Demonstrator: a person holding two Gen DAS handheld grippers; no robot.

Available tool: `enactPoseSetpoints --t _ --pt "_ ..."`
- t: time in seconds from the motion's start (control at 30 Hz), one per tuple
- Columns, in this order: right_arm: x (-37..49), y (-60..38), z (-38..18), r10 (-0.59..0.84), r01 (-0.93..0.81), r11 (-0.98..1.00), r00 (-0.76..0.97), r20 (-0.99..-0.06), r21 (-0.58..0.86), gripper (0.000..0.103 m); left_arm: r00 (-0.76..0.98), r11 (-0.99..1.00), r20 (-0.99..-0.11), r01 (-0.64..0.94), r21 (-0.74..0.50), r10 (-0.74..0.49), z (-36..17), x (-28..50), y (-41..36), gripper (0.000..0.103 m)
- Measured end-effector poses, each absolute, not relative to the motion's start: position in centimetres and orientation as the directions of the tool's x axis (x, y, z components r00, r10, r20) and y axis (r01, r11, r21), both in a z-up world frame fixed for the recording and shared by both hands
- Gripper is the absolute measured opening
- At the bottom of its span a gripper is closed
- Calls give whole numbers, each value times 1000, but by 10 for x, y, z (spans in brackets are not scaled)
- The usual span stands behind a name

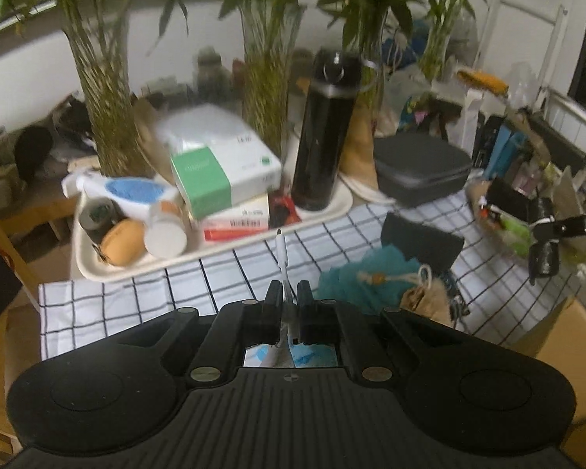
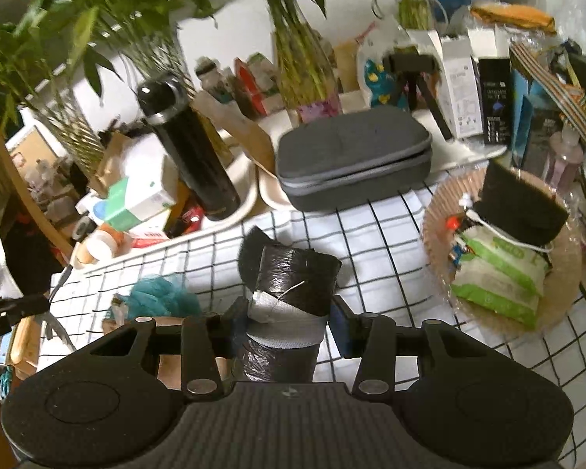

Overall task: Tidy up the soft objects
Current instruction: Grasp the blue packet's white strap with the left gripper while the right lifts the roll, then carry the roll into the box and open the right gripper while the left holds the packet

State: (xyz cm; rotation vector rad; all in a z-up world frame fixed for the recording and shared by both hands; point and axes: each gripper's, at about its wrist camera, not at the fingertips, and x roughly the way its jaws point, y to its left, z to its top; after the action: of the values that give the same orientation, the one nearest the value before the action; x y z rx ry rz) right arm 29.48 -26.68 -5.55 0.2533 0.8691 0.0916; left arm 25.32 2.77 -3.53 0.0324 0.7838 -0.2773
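1. The roll of black plastic bags (image 2: pixel 293 285), wrapped with a grey band at its lower half, sits between the fingers of the right gripper (image 2: pixel 289 312), raised above the checked cloth (image 2: pixel 371 234). The fingers are set well apart, closed in only as far as the roll's width, and they press on the grey band.
2. The roll looks light and squashy, with slick film on the outside. I judge the banded middle the best hold, since the band gives more friction than the bare film, and the loose torn flap at the top would only pull away.
3. The left gripper (image 1: pixel 289 293) has its fingers nearly together, pinching a thin white pen-like stick (image 1: pixel 281 258) that points forward over the cloth. It is stiff and narrow, so it may swivel in a light pinch.
4. On the cloth just right of the left gripper lies a teal mesh bath puff (image 1: pixel 355 277) with a rope loop, and beside it a small tan pouch (image 1: pixel 422 297). Both should be light and springy; the rope is the surest place to grasp the puff.
5. A dark foam block (image 1: pixel 422 240) rests on the cloth just behind the puff.
6. At the right, a woven plate (image 2: pixel 433 234) holds another dark sponge (image 2: pixel 523 211) and green-and-white packets (image 2: pixel 500 277); it seems the likely collecting place.
7. Behind stand a grey zip case (image 2: pixel 351 156), a black flask (image 2: pixel 191 156) and a cream tray (image 1: pixel 215 258) of boxes.
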Motion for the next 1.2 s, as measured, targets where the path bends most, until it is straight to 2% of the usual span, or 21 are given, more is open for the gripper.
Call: enactPoseSetpoints --t 0.23,0.47,0.63,0.87,1.03,1.2 --pt "277 -263 -30 222 -36 960 697 -682 276 47 741 959 -617 265 -97 -267 -1 232 28 8" --pt "274 -261 -33 217 -31 963 687 -693 269 47 727 958 -628 262 -121 -278 -11 237 30 8" --pt "274 -261 -31 227 -37 959 693 -684 280 47 673 925 -634 271 -267 -380 -21 244 43 9" --pt "273 -261 -30 238 -49 958 691 -682 284 47 643 891 -625 238 -388 -443 -27 249 57 9" --pt "272 -262 -30 244 -52 955 691 -681 290 47 636 904 -648 219 -368 -418 -30 250 57 9" --pt "271 -259 -30 256 -64 954 687 -680 294 47 609 943 -719 205 -264 -334 -45 258 52 11"
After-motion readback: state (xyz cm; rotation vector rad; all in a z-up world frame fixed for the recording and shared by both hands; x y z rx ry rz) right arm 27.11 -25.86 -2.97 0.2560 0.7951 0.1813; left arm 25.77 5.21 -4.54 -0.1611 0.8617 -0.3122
